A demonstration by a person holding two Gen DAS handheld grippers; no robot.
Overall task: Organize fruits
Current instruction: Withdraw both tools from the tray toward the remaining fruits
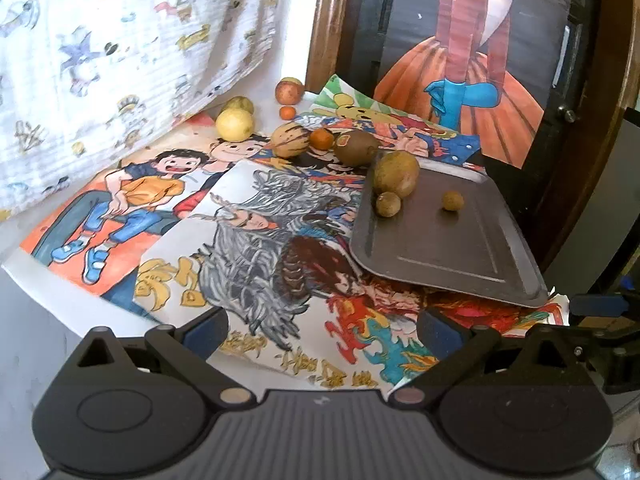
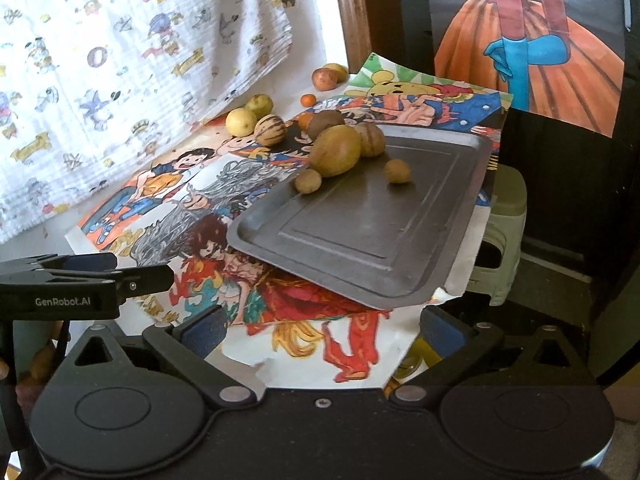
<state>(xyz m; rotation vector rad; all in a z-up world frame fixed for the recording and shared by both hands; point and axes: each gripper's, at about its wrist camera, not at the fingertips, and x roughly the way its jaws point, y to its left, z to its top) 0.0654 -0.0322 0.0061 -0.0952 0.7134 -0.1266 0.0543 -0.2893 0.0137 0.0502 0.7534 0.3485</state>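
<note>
Left tool (image 1: 320, 330) hangs empty with its fingers spread, low over the drawings on the worktop and well short of the grey tray (image 1: 472, 248). On the tray's far corner sit a large yellow-brown fruit (image 1: 396, 174) and two small round ones (image 1: 388, 204); the loose fruits lie beyond that corner. The big one looks firm and smooth-skinned, likely to roll, its long axis tilted up toward the tray's back edge; gripping across its narrow middle seems safest.

Right tool (image 2: 322, 330) is likewise spread and empty, just before the tray's near edge. A striped melon-like fruit (image 2: 270, 130) lies left of the tray's far corner, light and stiff by my guess.
</note>
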